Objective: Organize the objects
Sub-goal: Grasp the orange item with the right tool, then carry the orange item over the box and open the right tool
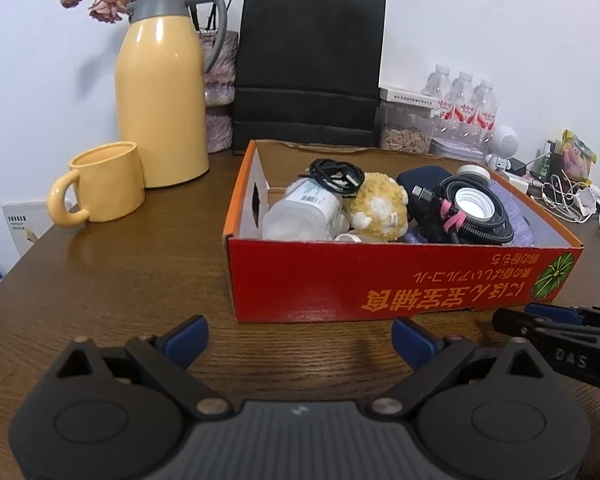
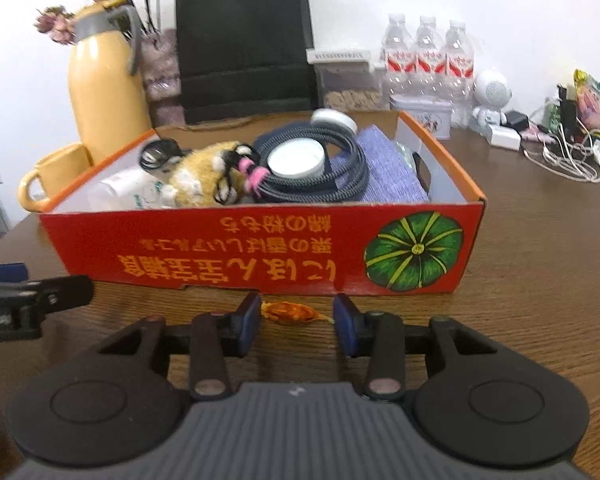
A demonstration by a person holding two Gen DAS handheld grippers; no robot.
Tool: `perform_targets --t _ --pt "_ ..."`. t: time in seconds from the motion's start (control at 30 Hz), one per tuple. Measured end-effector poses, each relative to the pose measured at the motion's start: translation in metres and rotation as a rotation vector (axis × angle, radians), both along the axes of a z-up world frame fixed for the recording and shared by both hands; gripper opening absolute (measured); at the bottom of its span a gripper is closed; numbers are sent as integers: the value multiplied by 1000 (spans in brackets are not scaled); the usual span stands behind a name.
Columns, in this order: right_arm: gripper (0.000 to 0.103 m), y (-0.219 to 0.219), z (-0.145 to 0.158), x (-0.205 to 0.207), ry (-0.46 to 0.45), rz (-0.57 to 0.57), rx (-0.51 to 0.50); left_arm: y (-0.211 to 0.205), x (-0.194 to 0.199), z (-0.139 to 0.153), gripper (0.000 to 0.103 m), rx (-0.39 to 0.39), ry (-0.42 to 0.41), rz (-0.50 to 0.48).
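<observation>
A red cardboard box stands on the wooden table, also in the right wrist view. It holds a yellow plush toy, a white bottle, coiled black cables and purple cloth. A small orange wrapped candy lies on the table in front of the box, between my right gripper's open fingers. My left gripper is open and empty in front of the box's left half. The right gripper shows at the left view's right edge.
A yellow mug and yellow thermos jug stand left of the box. A black paper bag, water bottles, a snack jar, a white robot figure and tangled chargers line the back and right.
</observation>
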State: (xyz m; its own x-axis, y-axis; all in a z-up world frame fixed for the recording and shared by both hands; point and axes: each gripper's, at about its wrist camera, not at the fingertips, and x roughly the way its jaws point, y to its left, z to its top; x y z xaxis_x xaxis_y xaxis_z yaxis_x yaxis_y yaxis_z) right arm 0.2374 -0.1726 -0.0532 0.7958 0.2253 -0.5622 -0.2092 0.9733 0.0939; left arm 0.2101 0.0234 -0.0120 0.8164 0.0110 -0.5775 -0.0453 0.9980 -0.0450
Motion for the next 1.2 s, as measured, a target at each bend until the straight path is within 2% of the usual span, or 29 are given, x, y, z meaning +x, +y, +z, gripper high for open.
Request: perform_targets --t 0.37,0.7,0.97,1.2 --pt "41 -8 40 -28 -183 80 41 -5 -10 29 98 14 -98 12" --pt "41 -13 73 0 -283 96 43 -21 21 67 99 42 -166 33" --pt "41 -12 72 32 -319 90 44 -23 59 77 99 -4 -217 101" --pt "41 -22 55 54 -306 57 42 -25 83 61 99 14 -217 121"
